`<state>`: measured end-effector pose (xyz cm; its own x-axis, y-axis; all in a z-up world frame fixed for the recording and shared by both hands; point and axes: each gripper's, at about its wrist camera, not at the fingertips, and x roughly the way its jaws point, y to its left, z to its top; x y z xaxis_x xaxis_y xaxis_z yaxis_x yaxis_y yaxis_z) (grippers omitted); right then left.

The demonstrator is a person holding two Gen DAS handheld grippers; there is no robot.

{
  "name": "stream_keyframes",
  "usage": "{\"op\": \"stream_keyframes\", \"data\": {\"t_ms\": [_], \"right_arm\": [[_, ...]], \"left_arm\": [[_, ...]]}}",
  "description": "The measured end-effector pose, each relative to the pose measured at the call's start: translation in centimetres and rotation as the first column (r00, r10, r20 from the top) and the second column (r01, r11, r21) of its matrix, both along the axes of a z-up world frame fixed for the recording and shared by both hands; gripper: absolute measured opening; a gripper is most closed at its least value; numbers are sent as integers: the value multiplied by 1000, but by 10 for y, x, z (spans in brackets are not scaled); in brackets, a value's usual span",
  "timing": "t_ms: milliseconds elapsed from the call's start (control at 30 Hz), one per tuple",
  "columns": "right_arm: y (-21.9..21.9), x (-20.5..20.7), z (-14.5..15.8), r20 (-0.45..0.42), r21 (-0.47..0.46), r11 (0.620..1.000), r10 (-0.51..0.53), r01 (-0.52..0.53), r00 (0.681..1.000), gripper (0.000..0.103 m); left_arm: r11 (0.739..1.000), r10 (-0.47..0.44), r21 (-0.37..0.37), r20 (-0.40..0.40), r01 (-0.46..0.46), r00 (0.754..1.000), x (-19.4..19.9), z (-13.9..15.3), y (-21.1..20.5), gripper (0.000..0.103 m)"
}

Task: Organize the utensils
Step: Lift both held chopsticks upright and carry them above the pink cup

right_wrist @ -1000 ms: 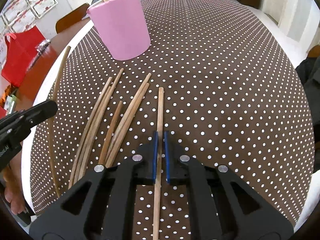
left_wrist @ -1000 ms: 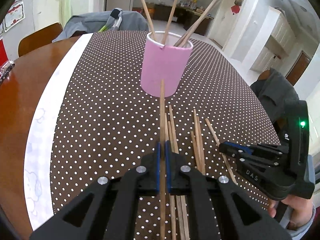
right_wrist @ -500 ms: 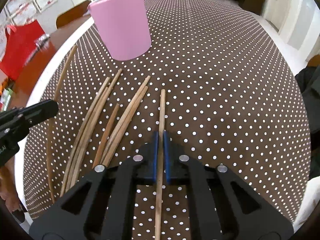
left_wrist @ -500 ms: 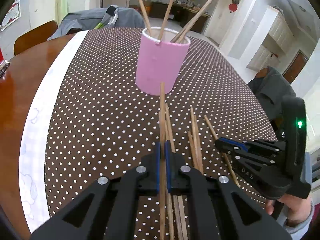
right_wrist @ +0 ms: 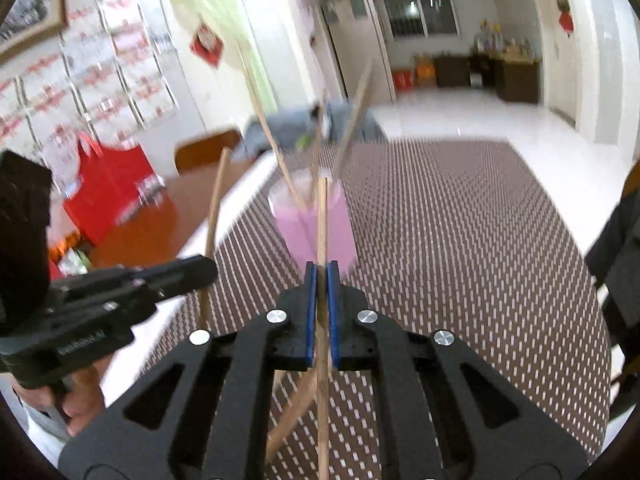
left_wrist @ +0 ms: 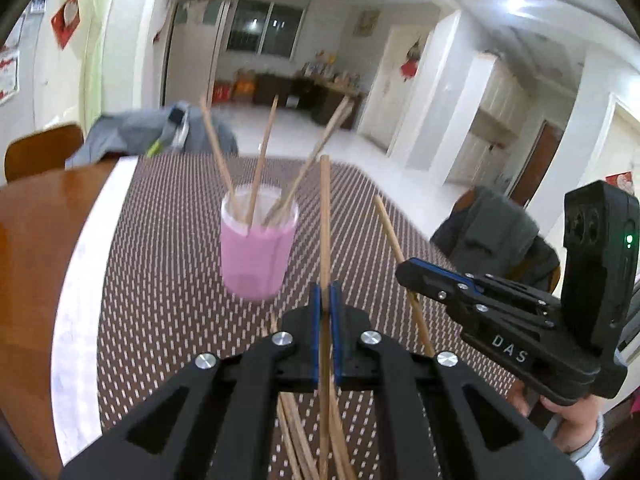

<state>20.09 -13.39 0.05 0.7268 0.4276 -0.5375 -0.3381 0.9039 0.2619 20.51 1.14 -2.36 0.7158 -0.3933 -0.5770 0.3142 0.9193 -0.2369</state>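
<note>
The left gripper (left_wrist: pixel 325 300) is clamped on one chopstick (left_wrist: pixel 325 216), and the right gripper (right_wrist: pixel 321 280) is clamped on another chopstick (right_wrist: pixel 322 220). Each stick runs lengthwise between the pads and points forward and up, clear of the table. More loose chopsticks (left_wrist: pixel 296 432) lie on the dotted cloth (left_wrist: pixel 160 272) below the grippers, on the near side of the pink cup (left_wrist: pixel 258 256).

The cup stands straight ahead of both sticks and lower than their tips, with its open mouth up. Neither gripper looks clearly nearer to it. To go in, each stick probably has to swing upright over the rim.

Several chopsticks (left_wrist: pixel 262 160) already lean out of the cup, fanned apart, and may snag an incoming tip. The two grippers are side by side and could crowd each other at the cup. Beyond the cup are a wooden chair (left_wrist: pixel 40 152) and grey clothing (left_wrist: pixel 140 132).
</note>
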Motion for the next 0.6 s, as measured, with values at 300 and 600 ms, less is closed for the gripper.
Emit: {"op": "stream_keyframes", "data": {"t_ms": [300, 600], "right_arm": [[0, 14, 41, 287, 127, 992, -50, 14, 957, 6], [8, 46, 45, 485, 238, 970, -165, 52, 859, 6]], "left_arm": [[997, 54, -72, 218, -39, 974, 13, 57, 5, 5], [978, 165, -180, 379, -102, 911, 46, 68, 7, 5]]}}
